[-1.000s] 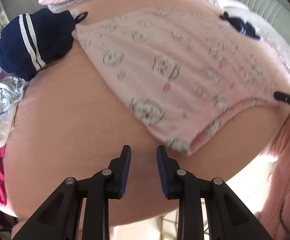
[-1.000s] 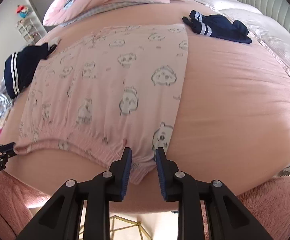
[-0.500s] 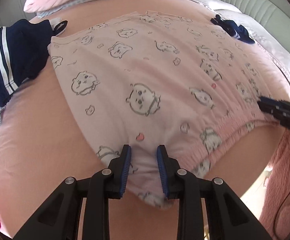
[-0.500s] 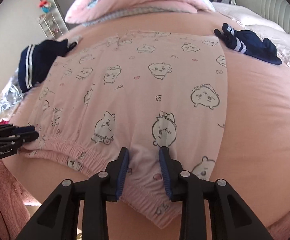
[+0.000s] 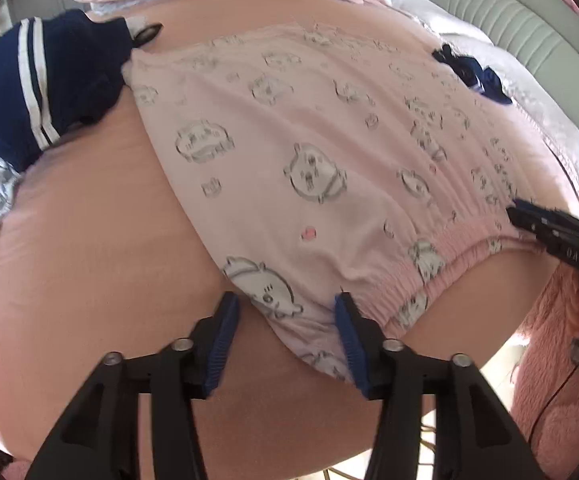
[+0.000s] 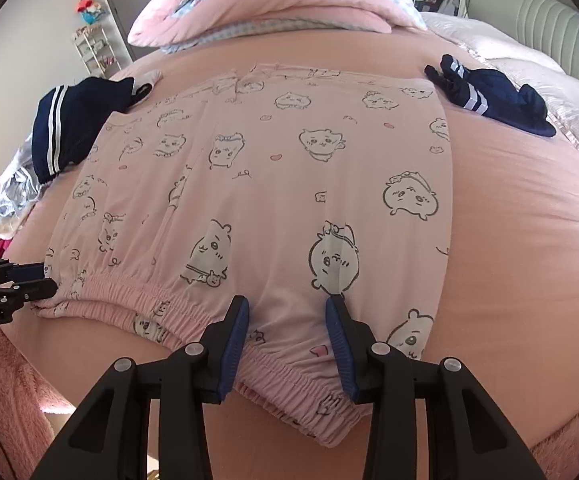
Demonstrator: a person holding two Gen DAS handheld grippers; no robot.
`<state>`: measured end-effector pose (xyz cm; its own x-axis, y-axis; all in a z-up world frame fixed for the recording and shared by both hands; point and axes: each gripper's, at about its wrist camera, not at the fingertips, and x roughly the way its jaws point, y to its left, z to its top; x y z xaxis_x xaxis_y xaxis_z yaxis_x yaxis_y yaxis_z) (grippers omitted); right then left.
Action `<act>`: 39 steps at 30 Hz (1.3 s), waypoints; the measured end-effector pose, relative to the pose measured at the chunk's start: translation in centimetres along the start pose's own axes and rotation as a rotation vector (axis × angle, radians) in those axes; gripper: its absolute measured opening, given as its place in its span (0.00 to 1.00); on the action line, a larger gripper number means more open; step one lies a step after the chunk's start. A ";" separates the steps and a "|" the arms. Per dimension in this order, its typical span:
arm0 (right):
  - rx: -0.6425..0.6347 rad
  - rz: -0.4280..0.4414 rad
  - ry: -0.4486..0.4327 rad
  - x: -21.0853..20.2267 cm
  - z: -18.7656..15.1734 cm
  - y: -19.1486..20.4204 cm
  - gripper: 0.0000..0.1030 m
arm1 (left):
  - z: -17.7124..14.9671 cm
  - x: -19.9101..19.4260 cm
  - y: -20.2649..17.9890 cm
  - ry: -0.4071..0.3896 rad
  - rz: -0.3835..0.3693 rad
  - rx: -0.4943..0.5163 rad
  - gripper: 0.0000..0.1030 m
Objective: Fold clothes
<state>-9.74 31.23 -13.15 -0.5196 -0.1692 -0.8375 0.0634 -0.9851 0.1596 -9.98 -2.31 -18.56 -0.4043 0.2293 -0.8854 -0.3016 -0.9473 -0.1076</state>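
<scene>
Pink shorts (image 6: 273, 184) printed with cartoon animals lie flat on the pink bed (image 6: 529, 240), with the gathered waistband along the near edge. My right gripper (image 6: 287, 306) hovers over the waistband's right part. Its jaws are opening, and the cloth lies flat between them, not pinched. My left gripper (image 5: 285, 304) stands over the shorts' (image 5: 329, 160) near left corner. Its jaws are also opening and press on nothing. The left gripper (image 6: 21, 280) shows at the waistband's left end in the right wrist view. In the left wrist view the right gripper (image 5: 549, 236) sits at the right end.
A navy garment with white stripes (image 6: 73, 128) lies left of the shorts and a smaller navy piece (image 6: 493, 96) lies to the right. Folded pink and checked bedding (image 6: 281, 4) sits at the back. A heap of clothes (image 6: 13, 196) is far left, and fuzzy pink fabric (image 5: 549, 360) lies below the bed edge.
Both grippers came in over the waistband edge and their jaws have spread wider. The shorts lie as before.
</scene>
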 end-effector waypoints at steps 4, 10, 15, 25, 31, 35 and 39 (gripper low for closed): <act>0.096 0.032 -0.027 -1.8 0.6 -1.0 0.38 | 3.8 -0.9 -1.3 -0.139 0.001 0.048 0.65; 0.032 -0.051 0.015 -0.2 6.0 -0.5 0.39 | 7.9 3.5 -2.7 -0.045 0.007 0.112 0.67; -0.028 -0.037 0.111 3.3 5.8 -0.9 0.39 | 5.5 5.3 0.9 0.040 -0.015 0.120 0.68; -0.103 0.053 0.089 1.4 9.7 0.7 0.39 | 7.1 0.9 4.9 -0.065 -0.004 0.151 0.69; -0.227 0.132 0.170 8.7 13.0 10.2 0.39 | 9.6 6.4 3.2 0.016 -0.029 0.162 0.69; -0.343 0.066 0.150 9.7 11.0 12.2 0.39 | 6.3 4.8 5.1 0.014 0.026 0.194 0.71; -0.273 -0.013 0.163 8.0 10.2 9.3 0.41 | 4.5 2.6 7.6 0.039 0.098 0.086 0.79</act>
<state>-22.04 21.00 -13.03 -0.3795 -0.1377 -0.9149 0.2954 -0.9551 0.0211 -17.26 -7.95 -19.61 -0.4023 0.1260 -0.9068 -0.3361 -0.9417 0.0182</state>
